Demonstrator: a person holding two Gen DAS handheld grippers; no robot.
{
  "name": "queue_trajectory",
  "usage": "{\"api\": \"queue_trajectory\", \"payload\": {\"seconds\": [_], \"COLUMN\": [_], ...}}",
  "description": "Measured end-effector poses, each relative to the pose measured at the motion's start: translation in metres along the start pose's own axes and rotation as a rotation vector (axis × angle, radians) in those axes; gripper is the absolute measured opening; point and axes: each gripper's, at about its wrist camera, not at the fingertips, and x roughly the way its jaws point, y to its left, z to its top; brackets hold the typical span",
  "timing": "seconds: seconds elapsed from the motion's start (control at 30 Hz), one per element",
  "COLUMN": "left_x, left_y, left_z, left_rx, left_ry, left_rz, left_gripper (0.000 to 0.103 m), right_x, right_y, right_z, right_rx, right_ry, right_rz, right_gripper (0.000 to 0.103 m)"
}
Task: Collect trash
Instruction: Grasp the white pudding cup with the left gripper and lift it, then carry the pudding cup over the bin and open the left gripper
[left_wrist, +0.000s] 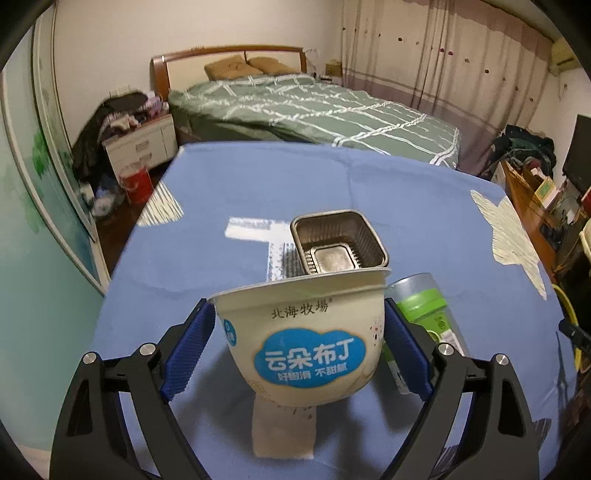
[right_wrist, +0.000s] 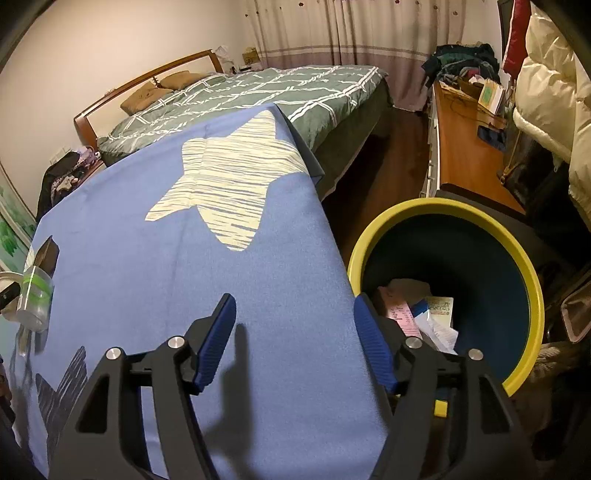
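Pudding cup (left_wrist: 304, 332) frame centre, tilted, wedged between pads of my left gripper (left_wrist: 301, 347), clasped; foil tray (left_wrist: 338, 242) behind, green bottle (left_wrist: 424, 314) right; right gripper (right_wrist: 295, 343) released, empty above blue cloth (right_wrist: 166, 266); yellow-rimmed bin (right_wrist: 532, 280) right

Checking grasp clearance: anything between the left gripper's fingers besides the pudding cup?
No. In the left wrist view only the pudding cup sits between the left gripper pads. The green bottle lies outside the right pad; the metal tray is beyond the cup.
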Motion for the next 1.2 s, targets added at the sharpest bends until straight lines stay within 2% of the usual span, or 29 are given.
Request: {"api": "queue_trajectory", "payload": {"seconds": [0.27,0.43,0.6,0.9,1.2], "left_x": [-0.061,-0.097,-0.114,-0.121,-0.105], "left_y": [-0.008,-0.030,-0.062,-0.157,-0.285], "left_z": [0.001,0.003,0.006,0.011,0.002], "left_rx": [0.038,0.080,0.131,0.246,0.402], "left_ry": [-0.102,-0.155,-0.178,-0.168,-0.095], "left_rz": [0.014,-0.025,-0.080,-0.239,-0.422], "left_gripper": [0.088,0.088,0.088,0.088,0.088], "right_x": [-0.001,-0.009,-0.020,-0.057,-0.075], "right_y": [-0.002,-0.004,-0.018,-0.071,-0.123], "right_z": [0.000,-0.004,-0.009,-0.020,-0.030], "right_rx": [0.000,-0.011,0.002,0.074,0.134], "right_ry": [-0.009,-0.040,-0.044,-0.092,-0.112], "right_rz": [0.006,0.007,0.009,-0.022,-0.091], "right_gripper": [0.064,0.064,0.064,0.064,0.064]}}
